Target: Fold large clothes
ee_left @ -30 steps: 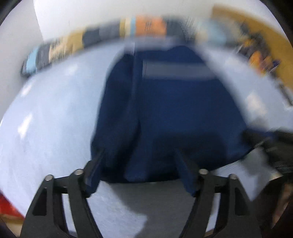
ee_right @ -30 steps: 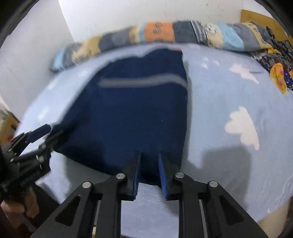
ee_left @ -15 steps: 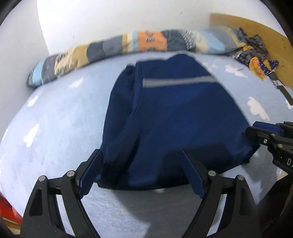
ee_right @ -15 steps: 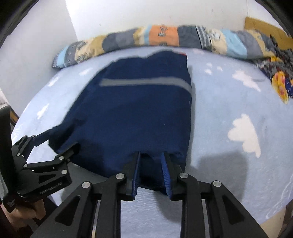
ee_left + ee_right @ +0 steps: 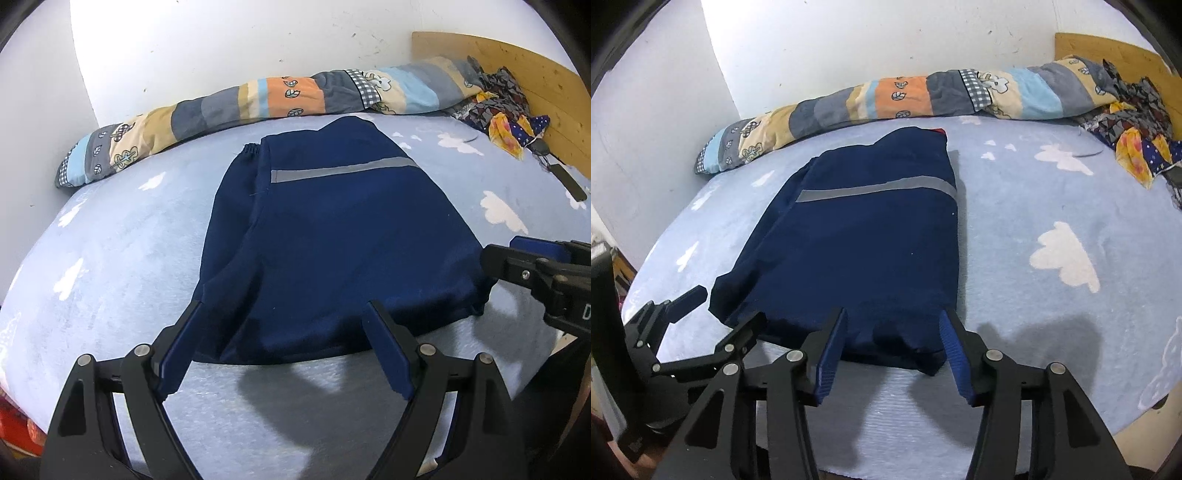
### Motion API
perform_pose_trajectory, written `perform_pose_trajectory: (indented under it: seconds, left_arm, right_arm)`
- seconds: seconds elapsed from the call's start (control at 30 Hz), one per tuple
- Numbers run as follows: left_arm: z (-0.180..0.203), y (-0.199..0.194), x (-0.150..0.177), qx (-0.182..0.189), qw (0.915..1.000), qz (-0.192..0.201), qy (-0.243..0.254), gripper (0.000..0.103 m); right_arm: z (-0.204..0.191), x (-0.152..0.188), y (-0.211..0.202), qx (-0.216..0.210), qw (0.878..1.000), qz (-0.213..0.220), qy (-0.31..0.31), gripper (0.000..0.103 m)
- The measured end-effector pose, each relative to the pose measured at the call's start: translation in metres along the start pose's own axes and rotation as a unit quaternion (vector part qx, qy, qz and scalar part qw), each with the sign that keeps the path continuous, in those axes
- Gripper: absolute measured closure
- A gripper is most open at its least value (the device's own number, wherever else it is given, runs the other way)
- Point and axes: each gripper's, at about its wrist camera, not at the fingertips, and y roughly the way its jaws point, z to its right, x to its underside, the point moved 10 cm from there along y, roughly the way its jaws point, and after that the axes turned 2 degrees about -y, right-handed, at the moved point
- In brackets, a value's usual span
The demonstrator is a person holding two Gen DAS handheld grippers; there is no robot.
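A navy garment (image 5: 332, 229) (image 5: 868, 236) with a grey reflective stripe (image 5: 340, 170) lies folded lengthwise on the pale blue cloud-print bed cover (image 5: 110, 240) (image 5: 1034, 206). My left gripper (image 5: 284, 306) hovers open over the garment's near left corner, its blue pads wide apart and gripping nothing. It also shows in the right wrist view as the left gripper (image 5: 727, 306). My right gripper (image 5: 894, 314) is over the near right corner. Its jaws are opening; the hem lies between the pads without being pressed. From the left wrist view the right gripper (image 5: 517, 258) sits at the garment's right edge.
A rolled patchwork quilt (image 5: 258, 99) (image 5: 886, 99) runs along the white wall behind the garment. Crumpled patterned clothes (image 5: 498, 110) (image 5: 1134, 140) and a dark flat object (image 5: 569, 181) lie beside the wooden headboard (image 5: 517, 62). The bed's near edge is just below the grippers.
The right gripper's jaws have spread and let go of the garment's near hem. Both grippers have drawn back and risen slightly. The garment lies still.
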Motion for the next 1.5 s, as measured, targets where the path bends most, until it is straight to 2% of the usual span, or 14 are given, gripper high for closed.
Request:
perform_pose_trajectory:
  seconds: [0.6, 1.27, 1.5]
  left_arm:
    - [-0.003, 0.001, 0.001, -0.005, 1.0000, 0.000, -0.003, 0.016]
    - [-0.010, 0.001, 0.005, -0.012, 0.9999, -0.006, -0.003, 0.016]
    - [-0.011, 0.000, 0.005, -0.014, 0.9999, -0.004, -0.005, 0.016]
  right_arm:
    - [-0.008, 0.004, 0.010, -0.006, 1.000, -0.015, -0.011, 0.045]
    - [-0.007, 0.005, 0.008, -0.002, 1.000, -0.015, -0.010, 0.043]
    - [-0.003, 0.004, 0.006, 0.000, 1.000, -0.012, -0.006, 0.040]
